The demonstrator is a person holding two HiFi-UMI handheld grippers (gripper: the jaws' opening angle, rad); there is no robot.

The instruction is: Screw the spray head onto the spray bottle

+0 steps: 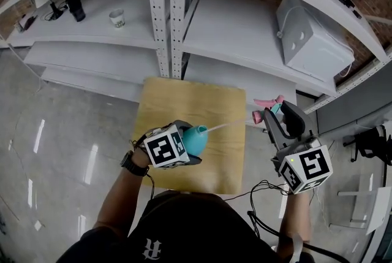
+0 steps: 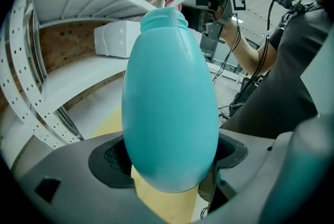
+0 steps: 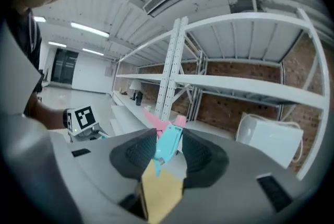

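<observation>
Left tongs [image 2: 169, 168] are clenched on the bottle [image 2: 169, 108] at its fat belly, neck pointing away from them. Right tongs [image 3: 167, 152] are grasping the spray head [image 3: 168, 143] by its body, pink trigger past the tips. The tube [image 1: 225, 125] spans between the two tongs. Feed it fully in and square the head over the neck before you twist, or the threads will likely cross. Grip the bottle firmly: it's round and probably slick.

Uncapped teal bottle [image 1: 197, 138]; pink-teal head [image 1: 269, 102] seemingly apart
</observation>
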